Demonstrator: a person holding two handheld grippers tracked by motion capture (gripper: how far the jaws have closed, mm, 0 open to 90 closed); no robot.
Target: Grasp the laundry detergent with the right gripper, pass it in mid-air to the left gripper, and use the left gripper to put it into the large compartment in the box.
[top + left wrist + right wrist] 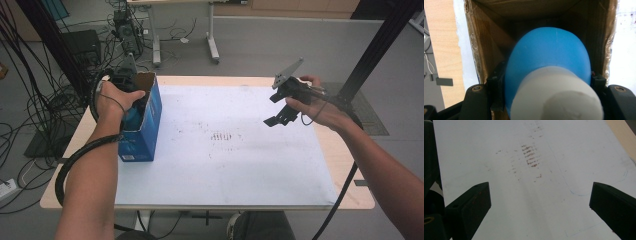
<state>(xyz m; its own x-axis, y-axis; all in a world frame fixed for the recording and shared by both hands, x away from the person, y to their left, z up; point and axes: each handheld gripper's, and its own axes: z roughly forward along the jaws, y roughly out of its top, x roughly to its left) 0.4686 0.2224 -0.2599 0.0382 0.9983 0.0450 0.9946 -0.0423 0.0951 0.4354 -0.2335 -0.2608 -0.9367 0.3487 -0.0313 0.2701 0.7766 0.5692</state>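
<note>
White sheeting covers the desk (pixel 240 165), with an open blue cardboard box (pixel 145 131) standing at its left edge. Inside the box mouth, the left hand-held gripper (pixel 549 82) clamps a blue bottle (pixel 549 55) with a white cap (pixel 559 100) (cap toward the camera, long axis pointing into the box). Well apart, the right hand-held gripper (pixel 280 112) hangs wide open, holding nothing.

Box (pixel 145 127) stands upright at the left edge of the sheet (pixel 225 170) covering the desk (pixel 345 150). Left hand-held gripper (pixel 131 107) reaches down into the box's open top, bottle (pixel 549 65) between its jaws, inside the box. Right hand-held gripper (pixel 280 117) hangs above the sheet's right part, well apart from the box.
</note>
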